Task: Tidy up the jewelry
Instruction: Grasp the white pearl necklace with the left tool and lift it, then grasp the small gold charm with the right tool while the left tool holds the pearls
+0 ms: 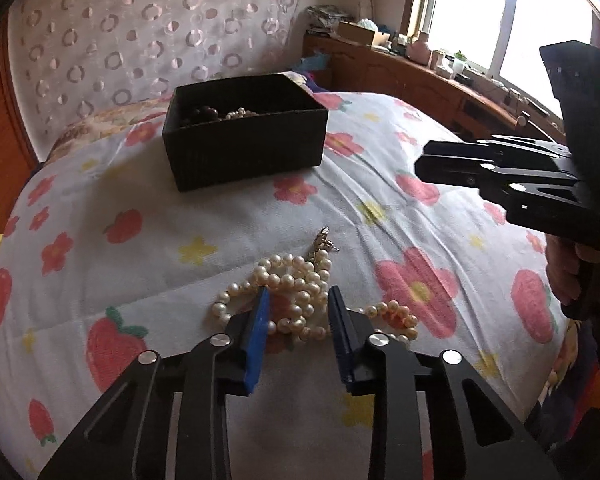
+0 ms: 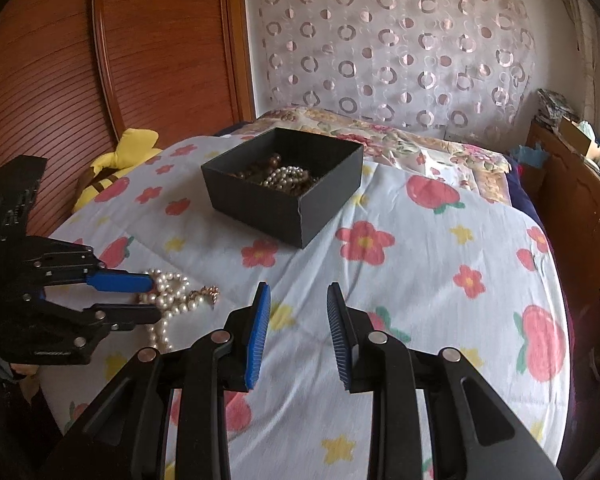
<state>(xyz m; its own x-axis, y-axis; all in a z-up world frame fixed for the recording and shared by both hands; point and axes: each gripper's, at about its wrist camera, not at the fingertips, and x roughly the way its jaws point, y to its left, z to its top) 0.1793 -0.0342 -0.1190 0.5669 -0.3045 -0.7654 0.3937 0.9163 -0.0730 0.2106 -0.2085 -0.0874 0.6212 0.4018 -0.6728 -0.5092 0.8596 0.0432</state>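
Observation:
A white pearl necklace (image 1: 296, 286) lies heaped on the flowered bedspread (image 1: 220, 224), with a small gold piece (image 1: 323, 240) at its far end. My left gripper (image 1: 299, 294) is open, its blue pads on either side of the pearl heap. The pearls also show in the right wrist view (image 2: 168, 292), between the left gripper's fingers (image 2: 120, 282). A black open box (image 1: 244, 128) stands further back, holding brown beads and another pearl string (image 2: 284, 176). My right gripper (image 2: 299, 290) is open and empty above the bedspread, right of the pearls.
A yellow soft toy (image 2: 116, 160) lies at the bed's left edge by the wooden wall panel (image 2: 60, 60). A patterned pillow (image 2: 400, 136) sits behind the box. A wooden sideboard (image 1: 420, 76) with clutter runs along the window at the right.

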